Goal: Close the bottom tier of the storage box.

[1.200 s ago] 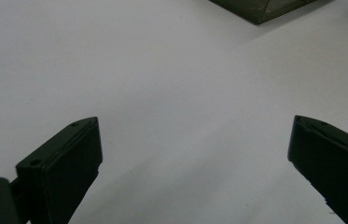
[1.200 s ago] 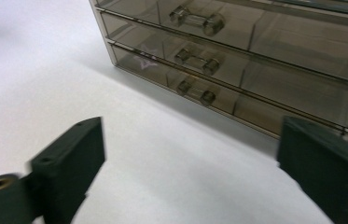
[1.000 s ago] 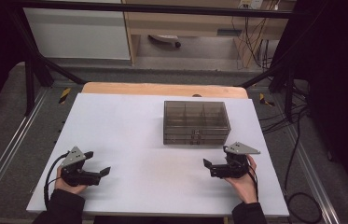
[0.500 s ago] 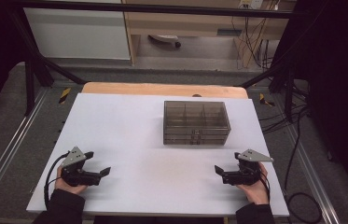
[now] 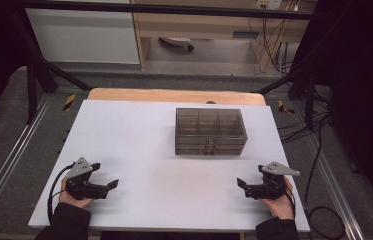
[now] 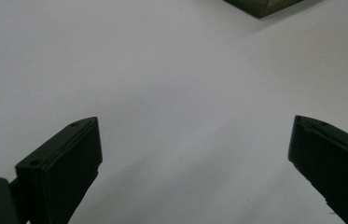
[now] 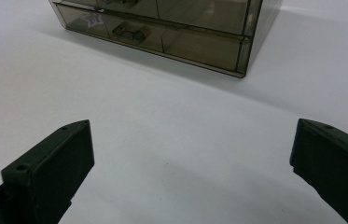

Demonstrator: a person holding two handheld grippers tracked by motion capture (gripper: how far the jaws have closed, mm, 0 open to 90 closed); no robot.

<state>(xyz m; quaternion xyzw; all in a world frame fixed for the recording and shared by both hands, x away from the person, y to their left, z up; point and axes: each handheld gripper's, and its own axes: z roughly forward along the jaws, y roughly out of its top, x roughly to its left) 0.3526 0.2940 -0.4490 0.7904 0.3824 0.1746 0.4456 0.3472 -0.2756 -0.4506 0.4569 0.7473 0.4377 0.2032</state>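
Observation:
A smoky transparent drawer box [image 5: 210, 131] stands on the white table [image 5: 139, 135], right of centre toward the back. Its drawer fronts with small handles face me in the right gripper view [image 7: 162, 28], and one corner [image 6: 262, 5] peeks in at the top of the left gripper view. My left gripper [image 5: 106, 175] rests near the front left corner, open and empty, and its jaws [image 6: 195, 154] spread wide over bare table. My right gripper [image 5: 250, 175] sits near the front right edge, well short of the box. It is also open [image 7: 192, 158], with nothing between its fingers.
A wooden board [image 5: 174, 95] borders the table's far edge. Metal rails [image 5: 9, 165] run along both sides, and cables [image 5: 319, 210] lie on the floor at the right. White tabletop stretches between the two grippers and in front of the box.
My right gripper has drawn back from the box's front right toward the near right edge of the table. The left gripper has stayed put.

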